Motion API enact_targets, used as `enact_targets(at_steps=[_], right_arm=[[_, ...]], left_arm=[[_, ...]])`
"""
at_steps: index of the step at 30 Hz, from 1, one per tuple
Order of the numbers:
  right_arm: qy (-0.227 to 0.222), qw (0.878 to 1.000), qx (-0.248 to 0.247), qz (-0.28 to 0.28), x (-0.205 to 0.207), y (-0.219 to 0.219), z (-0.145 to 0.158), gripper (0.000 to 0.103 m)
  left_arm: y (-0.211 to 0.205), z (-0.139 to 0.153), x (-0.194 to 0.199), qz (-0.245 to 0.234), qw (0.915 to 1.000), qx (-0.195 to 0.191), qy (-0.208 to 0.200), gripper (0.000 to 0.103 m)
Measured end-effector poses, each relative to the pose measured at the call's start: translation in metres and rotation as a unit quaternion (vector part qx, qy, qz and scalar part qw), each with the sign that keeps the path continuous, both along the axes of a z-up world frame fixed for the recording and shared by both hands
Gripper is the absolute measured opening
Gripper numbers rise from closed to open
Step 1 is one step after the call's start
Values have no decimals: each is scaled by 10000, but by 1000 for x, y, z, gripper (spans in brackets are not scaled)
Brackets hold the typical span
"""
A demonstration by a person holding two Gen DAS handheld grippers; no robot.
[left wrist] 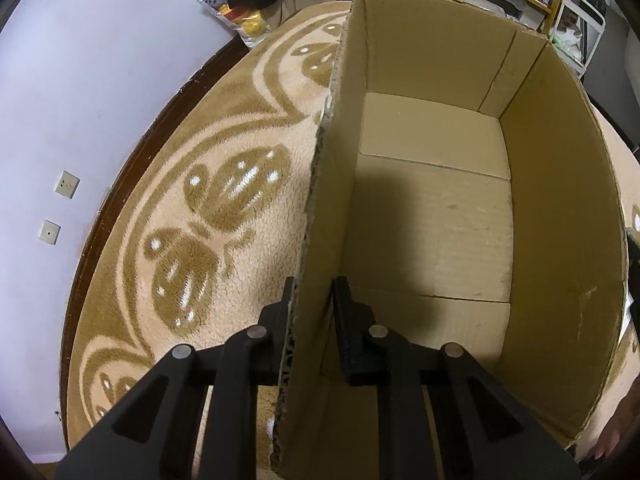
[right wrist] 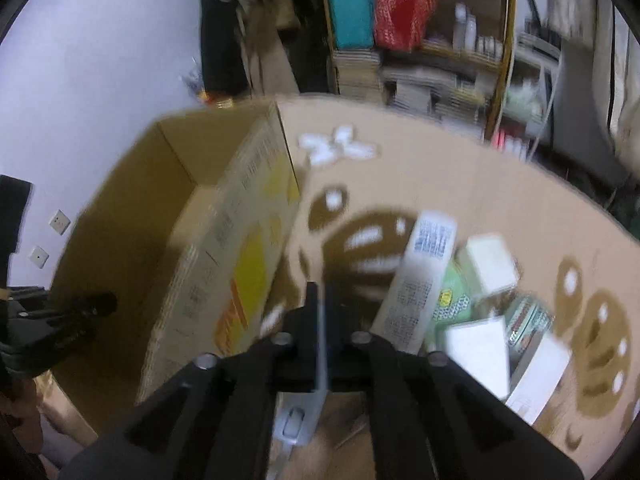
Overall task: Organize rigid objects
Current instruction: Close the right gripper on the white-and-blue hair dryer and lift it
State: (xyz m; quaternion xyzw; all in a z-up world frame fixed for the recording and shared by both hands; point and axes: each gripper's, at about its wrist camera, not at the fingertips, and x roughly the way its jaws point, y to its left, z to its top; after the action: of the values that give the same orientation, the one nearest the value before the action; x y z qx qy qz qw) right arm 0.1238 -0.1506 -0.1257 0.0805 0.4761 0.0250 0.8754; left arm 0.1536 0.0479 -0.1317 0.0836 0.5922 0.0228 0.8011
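Left tongs (left wrist: 314, 300) nearest the lens: one finger outside, one inside the near side wall of the cardboard box (left wrist: 432, 216), clamped on that wall's cut edge. Box stands open-topped on the patterned carpet (left wrist: 208, 208); its floor is bare, nothing packed yet. The box's long axis runs away from the left tongs toward the shelves.

Right tongs (right wrist: 318, 300) closed on a thin flat grey object (right wrist: 316, 360) held edge-on between the fingers; a grey fitting shows low on it. What it is I cannot tell, the right view is motion-blurred.

Pile of small boxes (right wrist: 472, 300) lies on the carpet ahead and to the right of the right tongs: a long white printed carton (right wrist: 420, 280) slanting away, a green packet, white boxes, a round tin, all touching or overlapping. The cardboard box sits to the left of the right tongs, printed side facing them, with the left tongs visible at its near end.

Judgement: the right hand is nearer the pile and carries the load; the coming move swings left over the box's printed wall while the left hand steadies it.
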Motion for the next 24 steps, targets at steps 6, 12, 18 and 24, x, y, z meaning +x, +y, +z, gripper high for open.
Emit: enact_targets(at_steps=[6,12,18,24], right_arm=[[509,9986,-125,50,-5,9,-23,30],[837,9946,-418,443,-3,22,-46,32],[539,9977,-389,148,-2,9,-35,29],[21,9998,-87,-182,3,-16,6,29]], left_arm=[[0,0,-1,0,10000,-16,-8,16],[0,0,-1,-10,10000,-13,-8,16],[-1,1,-1,-29,10000,31,7,16],[0,0,-1,-10,10000,2,51,16]])
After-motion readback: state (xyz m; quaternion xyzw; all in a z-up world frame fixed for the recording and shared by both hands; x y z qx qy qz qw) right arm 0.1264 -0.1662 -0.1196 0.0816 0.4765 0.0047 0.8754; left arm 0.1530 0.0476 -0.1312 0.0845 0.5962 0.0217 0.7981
